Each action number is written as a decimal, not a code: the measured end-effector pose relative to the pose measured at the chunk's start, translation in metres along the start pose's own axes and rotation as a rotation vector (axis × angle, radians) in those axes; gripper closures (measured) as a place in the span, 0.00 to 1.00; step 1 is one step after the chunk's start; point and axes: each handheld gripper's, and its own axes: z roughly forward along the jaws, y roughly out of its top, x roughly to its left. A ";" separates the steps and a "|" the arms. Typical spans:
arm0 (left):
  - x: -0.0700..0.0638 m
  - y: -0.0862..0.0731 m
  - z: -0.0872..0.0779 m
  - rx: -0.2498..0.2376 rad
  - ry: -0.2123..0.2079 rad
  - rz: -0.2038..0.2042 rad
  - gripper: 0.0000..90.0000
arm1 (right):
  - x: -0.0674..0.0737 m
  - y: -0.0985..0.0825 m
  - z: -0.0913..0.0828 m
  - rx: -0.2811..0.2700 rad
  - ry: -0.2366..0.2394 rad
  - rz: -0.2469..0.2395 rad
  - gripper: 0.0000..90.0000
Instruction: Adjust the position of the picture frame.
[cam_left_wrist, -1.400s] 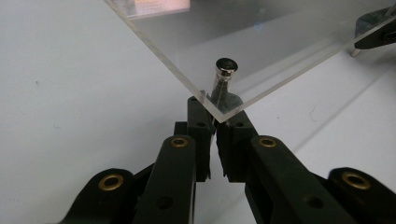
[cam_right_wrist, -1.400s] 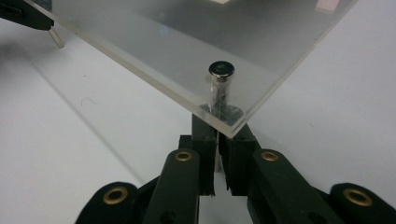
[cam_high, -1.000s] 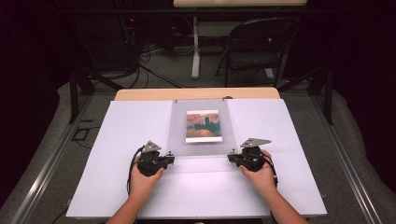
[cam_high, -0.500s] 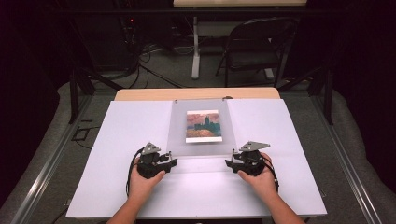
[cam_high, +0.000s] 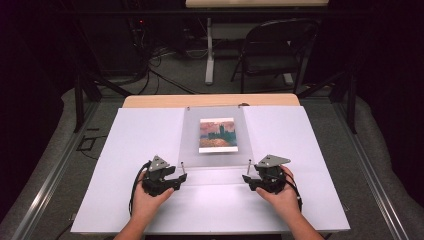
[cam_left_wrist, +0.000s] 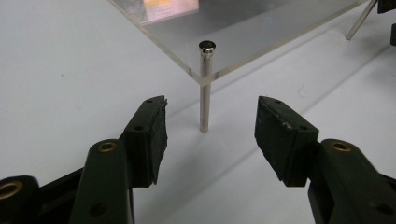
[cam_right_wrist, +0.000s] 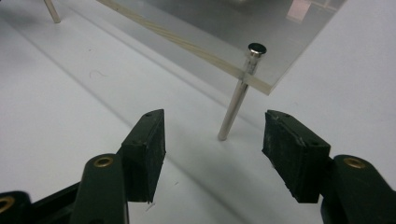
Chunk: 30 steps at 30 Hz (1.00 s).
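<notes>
Left gripper view: metal pin just beyond parted fingers.

A white table bears a clear panel (raised on metal pins).

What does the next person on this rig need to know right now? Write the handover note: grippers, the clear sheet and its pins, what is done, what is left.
Left gripper: jaws have just been opening, nothing between the pads; the near-left pin stands just ahead of them, untouched.
Right gripper: likewise just been opening, holding nothing; the near-right pin stands tilted just beyond its jaws.
Clear sheet: raised on thin metal pins above the white table, with a small painted picture under it.
Done: both grippers are off the near pins.
Left: cannot tell from here; probably check the tilted near-right pin before any further handling.
</notes>
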 end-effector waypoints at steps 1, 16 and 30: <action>0.000 -0.002 -0.002 -0.004 0.002 -0.006 0.49 | 0.001 0.000 -0.001 0.004 -0.003 -0.004 0.43; 0.006 -0.018 -0.030 -0.017 -0.029 -0.060 0.52 | 0.009 -0.014 -0.033 -0.020 -0.011 0.007 0.43; 0.017 0.000 -0.039 -0.007 0.019 -0.085 0.44 | -0.017 -0.005 -0.050 0.023 -0.056 0.072 0.43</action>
